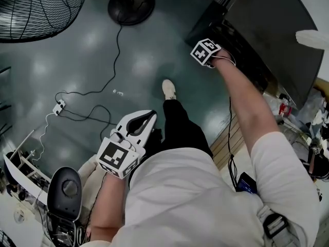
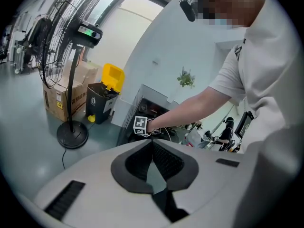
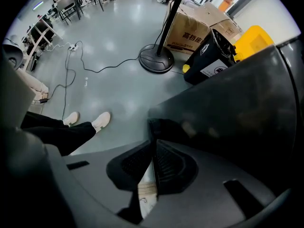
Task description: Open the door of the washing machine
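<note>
Left gripper is held low against the person's torso, well apart from the washing machine, and is aimed toward it. Its jaws are seen clenched, with the pads met at the tips and nothing between them.

A dark trouser leg and a white shoe are set on the grey floor, near the machine's closest corner.

Right gripper is carried on an outstretched bare arm and pointed steeply down at the machine. Its jaws are drawn almost together on the thin edge of the dark door, and that edge is gripped between the pads at the door's near corner. The door is located on the machine's upper side. Whether it is raised off the body cannot be told.

Past the machine, a black bin with a yellow lid is noted just beside its far side. Beyond the bin stand a cardboard box and the round base of a floor fan. A cable is trailed across the floor from that base, away from the machine.
</note>
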A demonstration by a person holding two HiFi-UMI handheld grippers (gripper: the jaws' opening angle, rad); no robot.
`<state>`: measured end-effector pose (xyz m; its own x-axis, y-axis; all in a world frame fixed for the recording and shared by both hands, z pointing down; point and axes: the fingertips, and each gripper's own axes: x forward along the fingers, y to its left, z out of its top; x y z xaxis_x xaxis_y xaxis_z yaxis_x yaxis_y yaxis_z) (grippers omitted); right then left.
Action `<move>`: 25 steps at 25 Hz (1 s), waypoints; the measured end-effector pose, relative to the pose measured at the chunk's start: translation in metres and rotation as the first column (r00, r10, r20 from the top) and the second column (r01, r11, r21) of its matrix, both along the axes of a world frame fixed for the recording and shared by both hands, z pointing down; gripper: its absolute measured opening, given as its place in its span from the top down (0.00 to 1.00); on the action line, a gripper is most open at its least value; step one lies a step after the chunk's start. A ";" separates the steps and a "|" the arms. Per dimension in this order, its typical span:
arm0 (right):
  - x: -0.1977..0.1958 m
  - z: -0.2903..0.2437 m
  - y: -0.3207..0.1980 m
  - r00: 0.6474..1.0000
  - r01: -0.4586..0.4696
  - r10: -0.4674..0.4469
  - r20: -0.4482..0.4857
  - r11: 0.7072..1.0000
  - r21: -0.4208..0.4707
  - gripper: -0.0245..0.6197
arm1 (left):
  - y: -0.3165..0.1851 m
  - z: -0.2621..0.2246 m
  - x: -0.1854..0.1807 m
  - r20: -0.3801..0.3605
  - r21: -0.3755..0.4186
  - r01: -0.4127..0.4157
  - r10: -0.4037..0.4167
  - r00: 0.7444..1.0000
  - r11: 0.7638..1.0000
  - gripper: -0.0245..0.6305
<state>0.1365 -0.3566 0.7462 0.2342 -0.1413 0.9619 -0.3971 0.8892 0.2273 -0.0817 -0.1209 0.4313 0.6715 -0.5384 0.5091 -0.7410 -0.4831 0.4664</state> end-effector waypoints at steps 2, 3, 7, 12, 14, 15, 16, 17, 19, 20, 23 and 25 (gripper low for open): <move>0.000 -0.001 0.000 1.000 -0.001 0.001 0.002 1.000 -0.003 0.90 | 0.000 -0.001 -0.001 -0.003 0.002 -0.002 0.002 1.000 1.000 0.94; 0.000 -0.001 0.001 1.000 -0.002 0.002 0.004 1.000 -0.006 0.90 | 0.000 -0.002 -0.001 -0.003 0.002 -0.002 0.002 1.000 1.000 0.94; -0.001 0.000 0.000 1.000 -0.010 0.010 0.012 1.000 -0.024 0.91 | 0.000 0.000 -0.004 -0.002 -0.001 0.000 0.000 1.000 1.000 0.94; -0.003 0.001 0.000 1.000 -0.016 0.016 0.013 0.999 -0.033 0.91 | 0.000 0.001 -0.008 -0.003 -0.003 0.003 -0.003 1.000 1.000 0.94; -0.004 0.000 -0.001 1.000 -0.021 0.022 0.018 0.999 -0.040 0.91 | -0.001 -0.001 -0.009 -0.009 0.000 0.003 -0.003 1.000 1.000 0.94; -0.005 -0.001 0.000 0.999 -0.029 0.031 0.027 0.998 -0.057 0.91 | -0.002 -0.001 -0.010 -0.011 0.003 0.002 -0.002 1.000 1.000 0.94; -0.007 0.000 0.005 0.998 -0.042 0.046 0.043 0.995 -0.090 0.91 | -0.002 -0.002 -0.011 -0.013 0.004 0.001 -0.001 1.000 1.000 0.94; -0.012 0.001 0.015 0.996 -0.052 0.060 0.060 0.990 -0.134 0.91 | -0.002 -0.001 -0.012 -0.013 0.005 0.002 -0.002 1.000 1.000 0.94; -0.027 0.006 0.048 0.997 -0.025 0.038 0.065 0.981 -0.191 0.90 | -0.002 0.000 -0.016 -0.012 0.002 0.006 -0.006 1.000 1.000 0.94; -0.034 0.008 0.067 0.998 0.010 0.001 0.056 0.980 -0.196 0.90 | -0.002 0.000 -0.018 -0.014 0.001 0.004 -0.004 1.000 1.000 0.94; -0.044 0.009 0.097 0.996 0.080 -0.070 0.059 0.978 -0.195 0.90 | -0.001 -0.004 -0.019 -0.024 0.018 -0.013 0.014 1.000 1.000 0.94; -0.043 0.007 0.096 0.993 0.106 -0.095 0.070 0.978 -0.179 0.90 | 0.003 -0.003 -0.017 -0.026 0.019 -0.025 0.026 0.999 0.999 0.94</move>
<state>0.0934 -0.2604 0.7535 0.1683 0.0182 0.9856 -0.3120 0.9494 0.0358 -0.0985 -0.1182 0.4278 0.6981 -0.5302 0.4813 -0.7160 -0.5108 0.4758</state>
